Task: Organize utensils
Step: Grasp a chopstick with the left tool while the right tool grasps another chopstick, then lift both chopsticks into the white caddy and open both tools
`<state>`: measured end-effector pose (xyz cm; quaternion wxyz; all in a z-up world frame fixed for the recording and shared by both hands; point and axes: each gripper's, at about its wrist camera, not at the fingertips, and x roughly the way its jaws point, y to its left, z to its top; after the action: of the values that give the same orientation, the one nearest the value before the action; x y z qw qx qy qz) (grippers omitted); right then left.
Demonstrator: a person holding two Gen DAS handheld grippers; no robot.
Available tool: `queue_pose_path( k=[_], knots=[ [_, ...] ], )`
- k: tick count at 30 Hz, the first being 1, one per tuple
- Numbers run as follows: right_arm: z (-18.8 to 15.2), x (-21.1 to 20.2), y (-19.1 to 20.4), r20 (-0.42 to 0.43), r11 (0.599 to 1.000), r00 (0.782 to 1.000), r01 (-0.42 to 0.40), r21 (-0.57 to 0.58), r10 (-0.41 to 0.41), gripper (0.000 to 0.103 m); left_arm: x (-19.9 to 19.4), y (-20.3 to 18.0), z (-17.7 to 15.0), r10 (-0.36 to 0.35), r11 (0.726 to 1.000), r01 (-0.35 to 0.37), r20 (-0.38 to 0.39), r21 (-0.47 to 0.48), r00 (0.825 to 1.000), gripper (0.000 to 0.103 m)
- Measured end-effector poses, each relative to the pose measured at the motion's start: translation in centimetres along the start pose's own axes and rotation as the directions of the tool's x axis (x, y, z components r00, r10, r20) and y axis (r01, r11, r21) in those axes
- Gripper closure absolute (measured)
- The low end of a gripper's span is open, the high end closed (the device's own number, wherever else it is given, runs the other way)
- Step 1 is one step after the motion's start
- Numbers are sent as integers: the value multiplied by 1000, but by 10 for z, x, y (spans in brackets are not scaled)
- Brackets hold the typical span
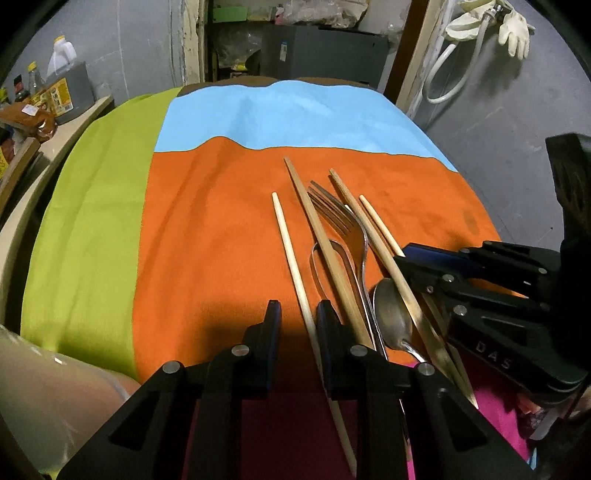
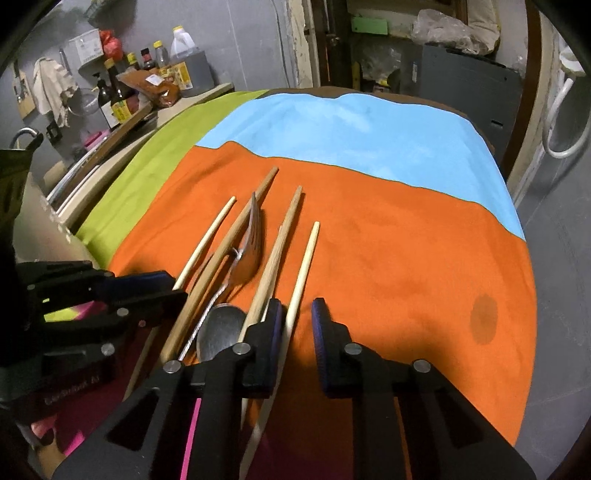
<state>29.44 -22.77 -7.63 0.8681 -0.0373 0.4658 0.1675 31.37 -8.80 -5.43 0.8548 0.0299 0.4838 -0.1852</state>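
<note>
Table under orange-blue-green cloth [image 1: 221,229]; chopsticks [image 1: 291,258], fork [image 1: 343,221], spoon [image 1: 393,317] on it.

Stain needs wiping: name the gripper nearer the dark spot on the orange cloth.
Right. The right gripper sits just beside the dark spot; the left gripper lies beyond the utensils.

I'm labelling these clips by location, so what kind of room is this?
Probably a home kitchen or utility corner: sauce bottles and an oil jug crowd a side counter, rubber gloves hang on the wall, and utensils lie on a cloth-covered table.
</note>
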Motion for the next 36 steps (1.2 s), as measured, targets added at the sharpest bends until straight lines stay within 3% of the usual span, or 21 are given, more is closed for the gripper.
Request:
queue_pose_path(
  k=[3,8,13,17,20,23,26,28,30,31,33,35,36],
  knots=[
    [3,2,-1,-13,1000,1000,-10,16,10,96,2,3,4,-31,999,30,-32,-23,999,97],
    [1,-4,-15,-6,985,995,-102,137,104,100,-2,7,6,-70,994,65,-52,-86,996,101],
    [-9,-18,-17,54,977,992,-124,173,116,100,-13,8,-2,-92,989,89,-17,-119,996,101],
    [-19,-43,-15,156,978,984,-118,172,91,100,-37,2,-13,-97,989,104,73,-104,993,101],
    [-23,-62,-8,241,983,968,-103,149,65,100,-60,-5,-22,-114,989,130,185,-77,976,101],
    [-26,-82,2,335,987,940,-107,123,60,100,-83,-7,-28,-124,987,150,306,-65,944,101],
    [-28,-101,15,432,992,901,-86,89,39,100,-96,-8,-28,-115,986,151,377,-67,919,101],
    [-27,-112,22,488,994,872,-81,74,35,100,-111,-6,-29,-100,986,148,450,-72,888,101],
    [-26,-126,34,568,995,822,-84,47,43,100,-125,-3,-30,-94,985,155,514,-77,853,101],
    [-24,-128,39,590,996,806,-84,40,45,100,-132,-1,-31,-88,985,155,545,-78,834,101],
    [-17,-137,53,657,996,752,-93,15,60,100,-149,4,-31,-71,987,144,602,-75,795,101],
    [-12,-144,64,701,995,709,-100,-8,77,100,-167,11,-28,-56,989,129,632,-70,773,101],
    [-7,-146,73,724,994,684,-105,-23,89,100,-177,16,-28,-47,990,122,656,-70,754,101]
  ],
)
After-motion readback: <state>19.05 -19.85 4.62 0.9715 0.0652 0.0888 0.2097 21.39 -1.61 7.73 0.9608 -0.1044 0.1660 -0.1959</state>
